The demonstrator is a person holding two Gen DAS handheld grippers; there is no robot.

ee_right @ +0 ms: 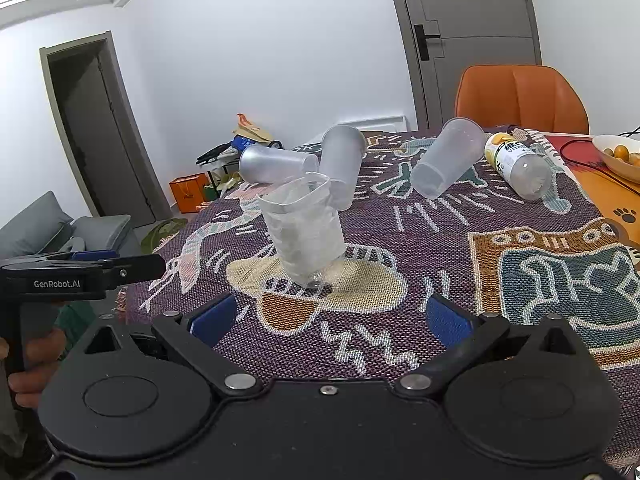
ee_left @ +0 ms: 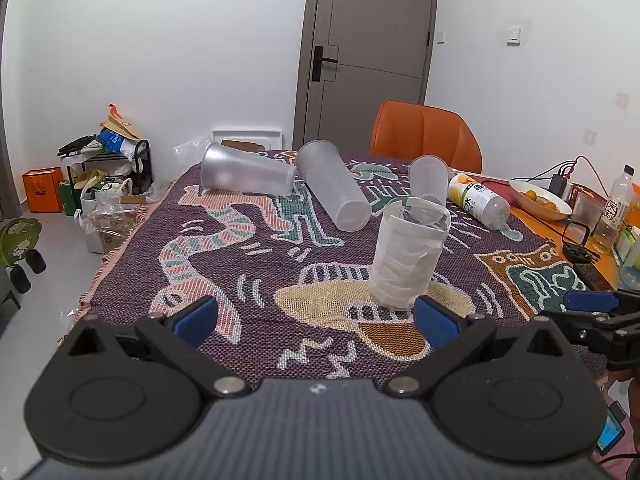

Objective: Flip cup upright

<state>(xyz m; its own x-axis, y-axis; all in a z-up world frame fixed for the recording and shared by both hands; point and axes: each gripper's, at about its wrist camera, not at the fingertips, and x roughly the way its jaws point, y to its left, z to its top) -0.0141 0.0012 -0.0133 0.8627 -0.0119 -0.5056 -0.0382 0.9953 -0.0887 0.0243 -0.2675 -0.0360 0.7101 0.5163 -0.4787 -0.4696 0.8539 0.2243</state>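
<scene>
A clear cup wrapped in white paper (ee_left: pixel 408 254) stands upright on the patterned cloth (ee_left: pixel 248 264), mouth up; it also shows in the right wrist view (ee_right: pixel 306 232). Three frosted plastic cups lie on their sides behind it: one at the far left (ee_left: pixel 246 174), one in the middle (ee_left: pixel 334 184), one to the right (ee_left: pixel 429 179). In the right wrist view they lie at the left (ee_right: pixel 276 164), the middle (ee_right: pixel 340 164) and the right (ee_right: pixel 446 158). My left gripper (ee_left: pixel 314 318) is open and empty, just in front of the wrapped cup. My right gripper (ee_right: pixel 330 320) is open and empty, also in front of it.
A yellow-labelled bottle (ee_left: pixel 478 200) lies on its side at the right. A bowl of oranges (ee_left: pixel 540 198), cables, an upright bottle (ee_left: pixel 614 210) and a glass stand on the orange table edge. An orange chair (ee_left: pixel 426 136) stands behind the table. Clutter sits on the floor at the left.
</scene>
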